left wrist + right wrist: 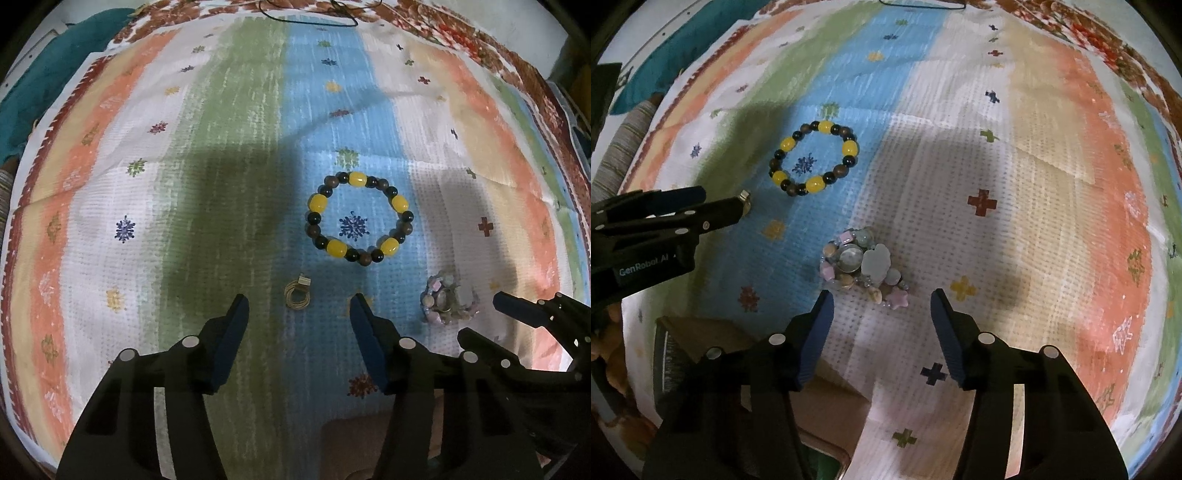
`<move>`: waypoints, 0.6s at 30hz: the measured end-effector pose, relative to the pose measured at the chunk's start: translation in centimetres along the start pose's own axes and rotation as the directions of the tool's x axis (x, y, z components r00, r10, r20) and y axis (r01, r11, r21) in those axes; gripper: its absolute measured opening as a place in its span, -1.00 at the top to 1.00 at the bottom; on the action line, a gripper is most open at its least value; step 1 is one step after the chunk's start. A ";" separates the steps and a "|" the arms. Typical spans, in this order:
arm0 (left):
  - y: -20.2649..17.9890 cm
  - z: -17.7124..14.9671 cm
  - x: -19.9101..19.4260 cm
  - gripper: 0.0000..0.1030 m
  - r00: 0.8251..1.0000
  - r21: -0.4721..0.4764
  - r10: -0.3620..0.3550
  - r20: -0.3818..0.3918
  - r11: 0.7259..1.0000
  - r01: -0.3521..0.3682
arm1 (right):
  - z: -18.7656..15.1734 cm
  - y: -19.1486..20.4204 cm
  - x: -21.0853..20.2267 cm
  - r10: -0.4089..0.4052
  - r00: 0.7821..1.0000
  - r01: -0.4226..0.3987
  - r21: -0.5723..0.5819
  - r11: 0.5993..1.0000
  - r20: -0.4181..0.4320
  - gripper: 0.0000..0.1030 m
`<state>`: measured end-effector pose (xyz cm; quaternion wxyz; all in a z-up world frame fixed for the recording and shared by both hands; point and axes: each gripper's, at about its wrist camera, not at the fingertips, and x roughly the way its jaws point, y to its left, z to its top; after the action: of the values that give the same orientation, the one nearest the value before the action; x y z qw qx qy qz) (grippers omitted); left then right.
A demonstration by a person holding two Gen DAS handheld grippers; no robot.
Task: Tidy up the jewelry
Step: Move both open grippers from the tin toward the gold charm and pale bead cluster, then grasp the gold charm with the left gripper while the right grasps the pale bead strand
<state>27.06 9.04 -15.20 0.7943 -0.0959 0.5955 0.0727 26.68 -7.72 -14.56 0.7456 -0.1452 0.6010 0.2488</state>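
Note:
A bracelet of yellow and dark beads (357,218) lies flat on the striped cloth (207,177); it also shows in the right wrist view (814,163). A small gold ring (297,292) lies just ahead of my open, empty left gripper (298,314); the ring's edge shows behind the left gripper's fingers in the right wrist view (746,197). A pastel shell-and-bead bracelet (862,267) lies bunched just ahead of my open, empty right gripper (881,306); it also shows in the left wrist view (447,301), with the right gripper (484,317) beside it.
The left gripper (703,203) enters the right wrist view from the left. A brown box (827,406) sits at the near edge under the right gripper. A teal cloth (44,85) lies at the far left. A black cord (314,14) lies at the far edge.

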 end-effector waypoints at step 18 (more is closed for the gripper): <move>-0.6 -0.2 2.2 0.52 0.997 0.044 0.071 -0.036 0.997 -0.070 | 0.6 -0.5 1.6 0.001 1.000 -0.002 -0.021 1.000 -0.017 0.58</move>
<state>27.68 8.42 -17.36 0.7817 -0.0592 0.6148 0.0862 27.71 -7.47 -16.03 0.7385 -0.1547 0.6049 0.2545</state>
